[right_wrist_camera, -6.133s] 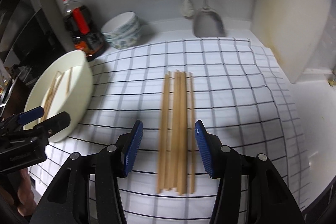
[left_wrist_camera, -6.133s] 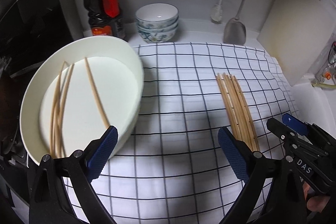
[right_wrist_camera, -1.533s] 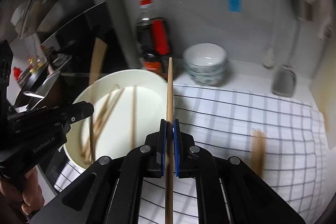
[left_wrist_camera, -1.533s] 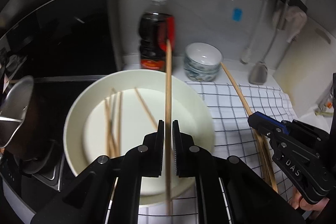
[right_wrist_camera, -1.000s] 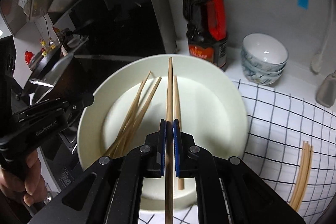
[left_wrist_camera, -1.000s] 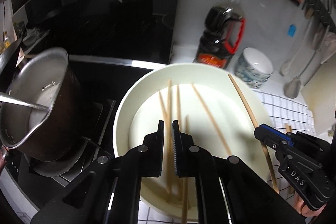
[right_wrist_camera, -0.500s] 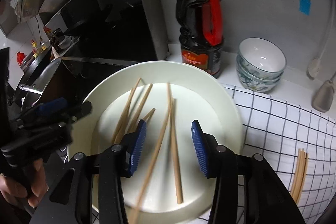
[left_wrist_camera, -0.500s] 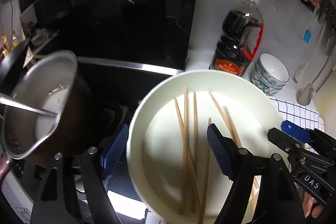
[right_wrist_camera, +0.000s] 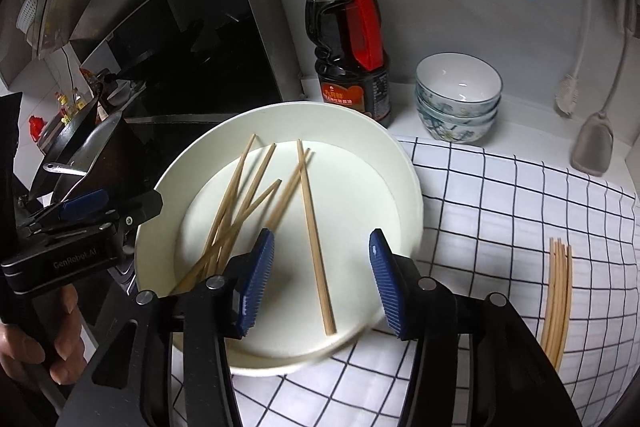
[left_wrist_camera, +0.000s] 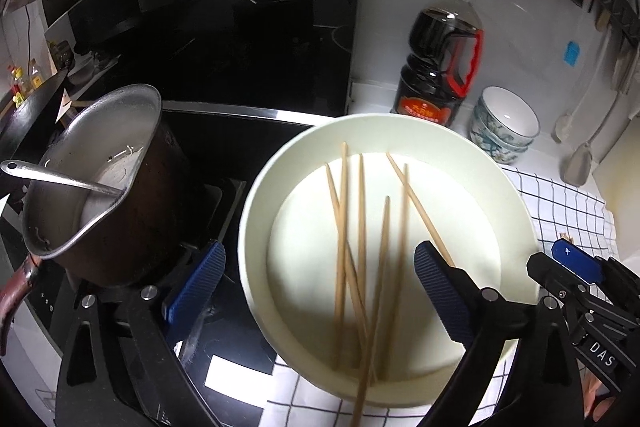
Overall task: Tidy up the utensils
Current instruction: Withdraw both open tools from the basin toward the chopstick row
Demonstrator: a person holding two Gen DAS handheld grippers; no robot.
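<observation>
— Left wrist view first: where are the chopsticks [left_wrist_camera: 362, 227]?
— Six of them lie loose in the white basin [left_wrist_camera: 256, 211], at centre frame, crossing one another; one near end pokes over the basin's lower rim, blurred. In the right wrist view a second bundle of chopsticks [right_wrist_camera: 557, 291] lies on the checked cloth [right_wrist_camera: 500, 195] at the right edge, well apart from the basin.
— And the left hand-held gripper [left_wrist_camera: 316, 287]?
— Its jaws have just been opening and stand wide, one blue pad outside the basin's left wall, the other over its inside. They press on nothing.
— The right hand-held gripper [right_wrist_camera: 322, 279]?
— Also just been opening, about half spread, released. One chopstick lies in the basin below the gap between its pads, untouched.
— What surrounds the basin?
— It sits on the bench, partly on the cloth. Upper right of it stand a dark sauce bottle [left_wrist_camera: 438, 55] and a stack of patterned bowls [left_wrist_camera: 505, 123]. At the left a metal pot [left_wrist_camera: 96, 187] sits on the stove. A hand [right_wrist_camera: 36, 339] grips the left tool at lower left in the right wrist view.
</observation>
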